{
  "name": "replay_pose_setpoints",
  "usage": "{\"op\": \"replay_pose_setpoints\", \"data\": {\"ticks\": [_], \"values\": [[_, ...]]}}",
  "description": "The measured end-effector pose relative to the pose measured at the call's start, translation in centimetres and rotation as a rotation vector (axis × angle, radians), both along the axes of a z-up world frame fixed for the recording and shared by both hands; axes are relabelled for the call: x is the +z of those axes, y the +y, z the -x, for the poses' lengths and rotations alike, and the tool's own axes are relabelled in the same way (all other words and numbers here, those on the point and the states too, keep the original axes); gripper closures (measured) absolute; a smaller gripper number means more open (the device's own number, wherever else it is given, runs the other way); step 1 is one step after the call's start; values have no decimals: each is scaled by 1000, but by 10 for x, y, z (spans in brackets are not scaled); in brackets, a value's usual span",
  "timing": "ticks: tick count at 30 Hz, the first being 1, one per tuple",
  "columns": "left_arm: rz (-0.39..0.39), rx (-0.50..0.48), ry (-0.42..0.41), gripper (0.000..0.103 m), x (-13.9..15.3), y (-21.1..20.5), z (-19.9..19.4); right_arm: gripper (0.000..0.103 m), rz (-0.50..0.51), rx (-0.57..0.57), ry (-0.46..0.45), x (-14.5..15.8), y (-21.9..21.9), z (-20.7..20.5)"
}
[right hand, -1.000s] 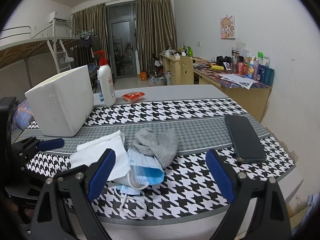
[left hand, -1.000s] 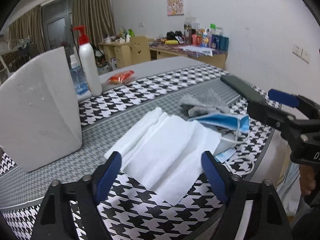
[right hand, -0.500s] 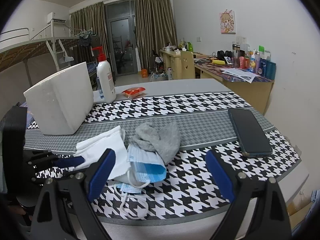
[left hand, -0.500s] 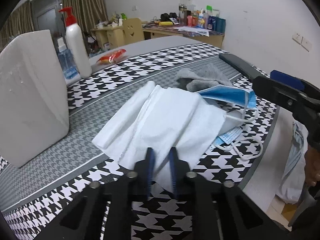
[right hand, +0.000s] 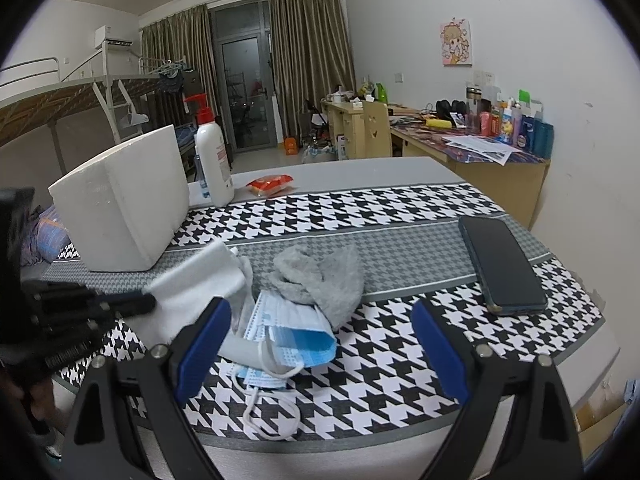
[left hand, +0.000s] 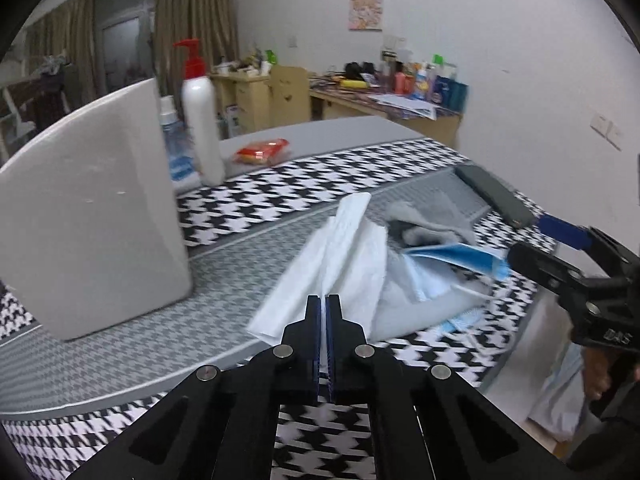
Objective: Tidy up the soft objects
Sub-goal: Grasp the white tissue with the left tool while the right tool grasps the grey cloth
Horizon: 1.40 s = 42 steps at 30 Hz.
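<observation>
White folded cloth [left hand: 352, 256] hangs pinched in the down-tilted left gripper [left hand: 323, 300]; right gripper [right hand: 320, 344] gapes empty above two blue pleated masks [right hand: 288, 328]

Table under a houndstooth cloth

The table [right hand: 360, 168] wears a black-and-white houndstooth cloth [right hand: 360, 208] with a grey band. On it rest a white foam box [right hand: 120, 208], a pump bottle [right hand: 214, 164], a red packet [right hand: 269, 184], a dark phone [right hand: 500, 264], a white cloth [right hand: 196, 284], a grey sock [right hand: 320, 276] and blue face masks [right hand: 288, 332].
</observation>
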<state>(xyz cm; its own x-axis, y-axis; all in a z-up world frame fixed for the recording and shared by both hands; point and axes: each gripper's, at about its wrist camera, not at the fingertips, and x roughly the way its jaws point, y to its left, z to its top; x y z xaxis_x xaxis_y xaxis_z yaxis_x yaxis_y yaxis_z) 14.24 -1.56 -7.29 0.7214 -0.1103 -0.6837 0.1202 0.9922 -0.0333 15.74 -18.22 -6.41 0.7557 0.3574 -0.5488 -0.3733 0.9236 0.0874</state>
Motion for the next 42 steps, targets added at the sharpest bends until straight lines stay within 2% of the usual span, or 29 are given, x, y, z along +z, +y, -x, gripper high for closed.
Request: {"op": "replay_pose_setpoints", "data": {"ticks": [5, 6, 8, 10, 12, 15, 23, 36, 38, 42], "values": [[-3, 39, 26, 99, -8, 12, -9, 9, 13, 27, -11, 0, 4, 5], [-4, 40, 33, 95, -10, 12, -11, 9, 16, 35, -13, -1, 5, 6], [-19, 43, 43, 79, -12, 12, -14, 9, 24, 47, -14, -2, 7, 8], [-11, 38, 39, 40, -13, 12, -16, 9, 28, 56, -11, -4, 8, 8], [-22, 45, 18, 34, -12, 13, -16, 9, 29, 56, -8, -6, 9, 8], [-30, 55, 30, 33, -13, 15, -21, 9, 30, 53, 2, -8, 9, 6], [8, 54, 96, 33, -22, 15, -43, 9, 34, 48, -3, -1, 9, -8], [49, -11, 150, 34, -34, 5, -60, 9, 53, 25, 12, 2, 9, -43], [48, -29, 164, 38, -38, 2, -61, 9, 56, 23, 26, 0, 11, -48], [9, -21, 144, 56, -38, 0, -61, 9, 56, 24, 56, -5, 11, -58]]}}
